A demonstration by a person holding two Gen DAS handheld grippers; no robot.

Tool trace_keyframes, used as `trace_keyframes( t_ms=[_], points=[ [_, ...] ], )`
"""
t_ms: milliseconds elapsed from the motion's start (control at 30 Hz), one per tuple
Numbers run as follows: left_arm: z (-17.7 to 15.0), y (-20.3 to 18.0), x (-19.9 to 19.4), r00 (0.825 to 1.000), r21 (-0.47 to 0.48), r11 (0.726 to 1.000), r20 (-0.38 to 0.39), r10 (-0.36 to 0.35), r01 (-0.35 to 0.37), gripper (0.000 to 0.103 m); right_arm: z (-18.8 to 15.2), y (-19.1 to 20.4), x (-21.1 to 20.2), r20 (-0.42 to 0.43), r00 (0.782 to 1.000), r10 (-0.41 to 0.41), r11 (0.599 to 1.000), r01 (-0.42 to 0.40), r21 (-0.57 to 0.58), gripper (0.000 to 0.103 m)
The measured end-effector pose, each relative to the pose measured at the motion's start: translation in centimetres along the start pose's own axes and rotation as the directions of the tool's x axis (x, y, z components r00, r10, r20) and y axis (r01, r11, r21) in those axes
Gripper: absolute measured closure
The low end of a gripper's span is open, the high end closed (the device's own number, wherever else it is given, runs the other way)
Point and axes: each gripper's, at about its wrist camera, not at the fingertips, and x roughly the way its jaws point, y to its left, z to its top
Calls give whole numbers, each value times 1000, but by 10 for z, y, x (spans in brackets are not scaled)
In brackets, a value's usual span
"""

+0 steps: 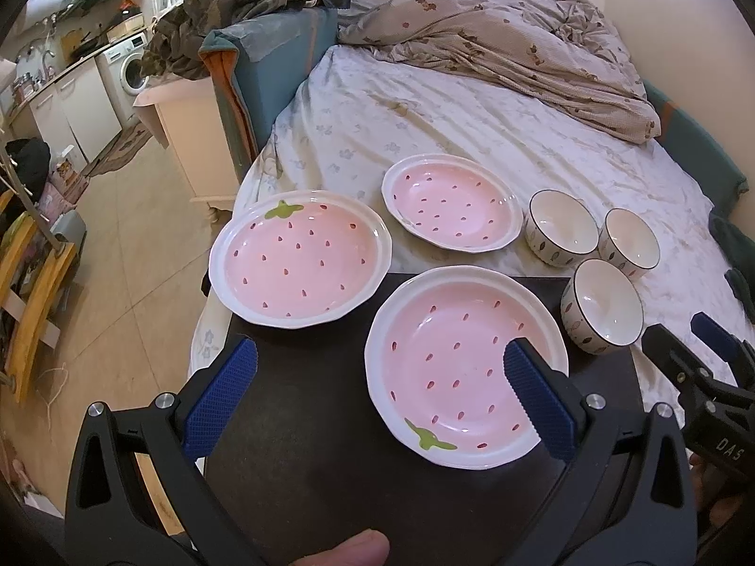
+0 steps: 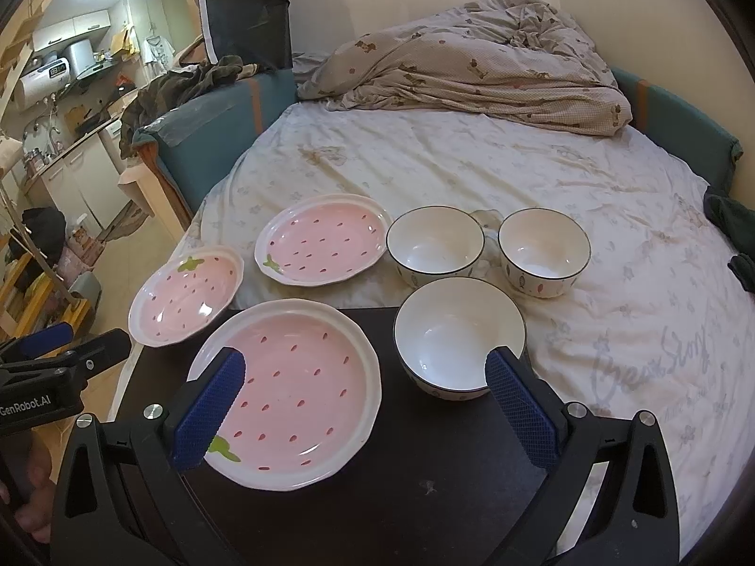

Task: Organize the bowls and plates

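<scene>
Taking the dark board [image 1: 306,424] at the bed's near edge as the landmark: the left plate [image 1: 300,259] overhangs the board's far left corner, partly on the sheet. The far plate [image 1: 452,203] lies on the sheet just beyond the board. The near plate [image 1: 465,365] sits fully on the board. One bowl [image 1: 602,304] stands at the board's right edge; two more bowls [image 1: 561,226] [image 1: 628,238] stand on the sheet beyond it, close together.

All six look like glazed ceramic: stiff, fairly heavy, slick, and likely to chip if knocked together. The plates' raised white rims seem the best hold, pinched across the edge; the bowls, by one wall at the dark-lined lip.

The left gripper [image 1: 380,377] hovers over the board's near side, fingers wide apart and holding nothing. The right gripper [image 2: 363,389] does likewise, fingers spread between the near plate and nearest bowl.
</scene>
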Motion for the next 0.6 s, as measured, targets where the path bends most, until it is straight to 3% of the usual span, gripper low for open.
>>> trace_keyframes(
  t_ms=[600],
  points=[
    [0,0,3,1000,2,1000,-12,7,-7,0,1,-3,1,-7,1000,1,1000,-1,10,0]
  ],
)
